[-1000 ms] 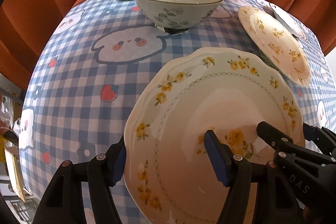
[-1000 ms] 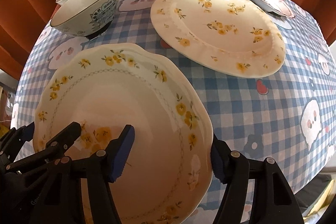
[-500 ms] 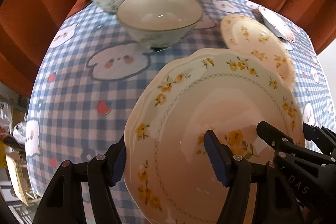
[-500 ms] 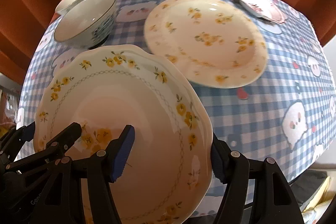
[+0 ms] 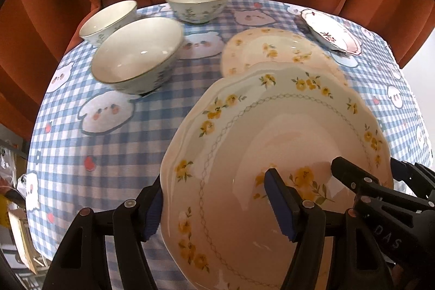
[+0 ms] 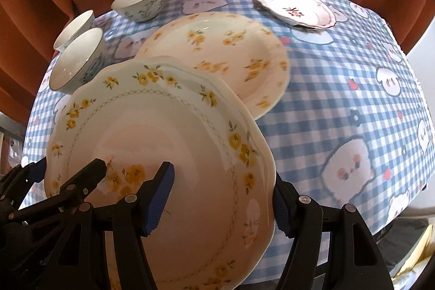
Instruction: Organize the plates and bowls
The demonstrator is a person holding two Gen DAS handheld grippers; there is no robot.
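I have the scalloped plate (image 5: pixel 274 143) held off the counter (image 5: pixel 108 151) between both tools, over its near edge. My left tool (image 5: pixel 220 204) straddles the plate's left rim, one blue pad underneath and one on the face, jaws about half spread and pinching the rim; my right tool (image 6: pixel 221 199) does the same on the opposite rim. The plate tilts, far edge higher. I judge the step in hand is carrying it onto the flowered plate (image 6: pixel 225 56) lying mid-counter, just beyond. To do it well I would keep both wrists moving together so neither pad twists on the glaze, level the plate before lowering, centre it over the lower one, and set it down before letting the jaws spread

Farther back, three bowls sit near the far left corner; the nearest bowl (image 5: pixel 136 57) is well clear of my path. A small pink-rimmed plate (image 6: pixel 295 7) rests by the far right edge

The right view shows the flowered plate almost whole and the gap to it; the left view hides much of it behind my load, but shows all three bowls openly
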